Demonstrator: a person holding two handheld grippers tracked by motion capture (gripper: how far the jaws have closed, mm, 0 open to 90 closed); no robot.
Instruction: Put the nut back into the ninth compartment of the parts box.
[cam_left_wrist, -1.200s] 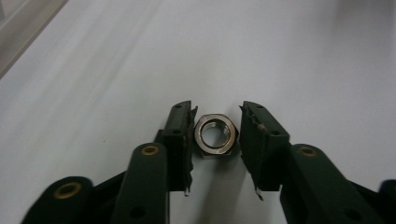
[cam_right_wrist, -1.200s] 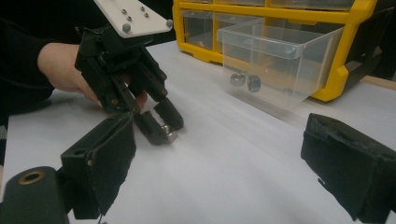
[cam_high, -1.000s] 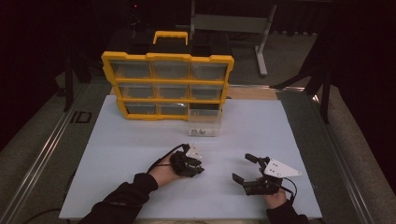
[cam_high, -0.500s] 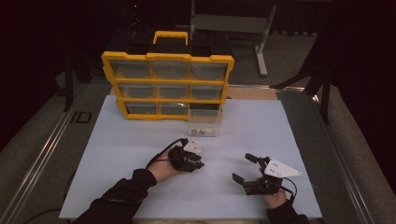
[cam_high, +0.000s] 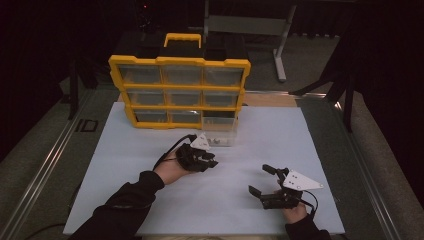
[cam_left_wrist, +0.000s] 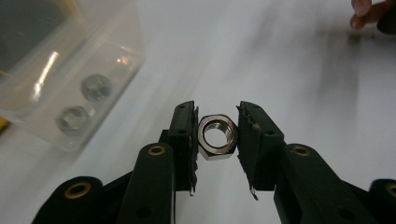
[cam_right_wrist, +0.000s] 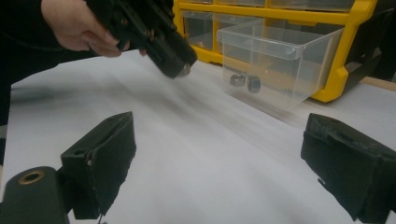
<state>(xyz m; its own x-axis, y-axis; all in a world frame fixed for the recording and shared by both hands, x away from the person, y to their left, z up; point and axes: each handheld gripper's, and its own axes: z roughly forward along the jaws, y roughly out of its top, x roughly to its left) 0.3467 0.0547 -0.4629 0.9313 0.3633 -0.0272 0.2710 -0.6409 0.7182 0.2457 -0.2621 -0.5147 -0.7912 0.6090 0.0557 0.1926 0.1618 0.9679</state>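
L gripper (cam_left_wrist: 215, 135) pinches a shiny steel hex nut (cam_left_wrist: 217, 136), bore facing cam, above white mat (cam_high: 260, 145), near clear bin (cam_right_wrist: 275, 60) w/ 2 nuts. R gripper (cam_right_wrist: 224, 163) wide open, empty.

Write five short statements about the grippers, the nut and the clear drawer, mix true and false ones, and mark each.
1. The left gripper has a hex nut between its jaws. True.
2. The right gripper is clamped on a nut. False: its jaws stand wide apart with nothing between them.
3. The clear drawer is pulled out of the yellow organizer and sits on the white table surface. True.
4. The clear drawer is empty. False: two nuts lie in it.
5. The right gripper is closer to the organizer than the left one. False: in the high view the left gripper is just in front of the drawer, the right one nearer the table's front edge.
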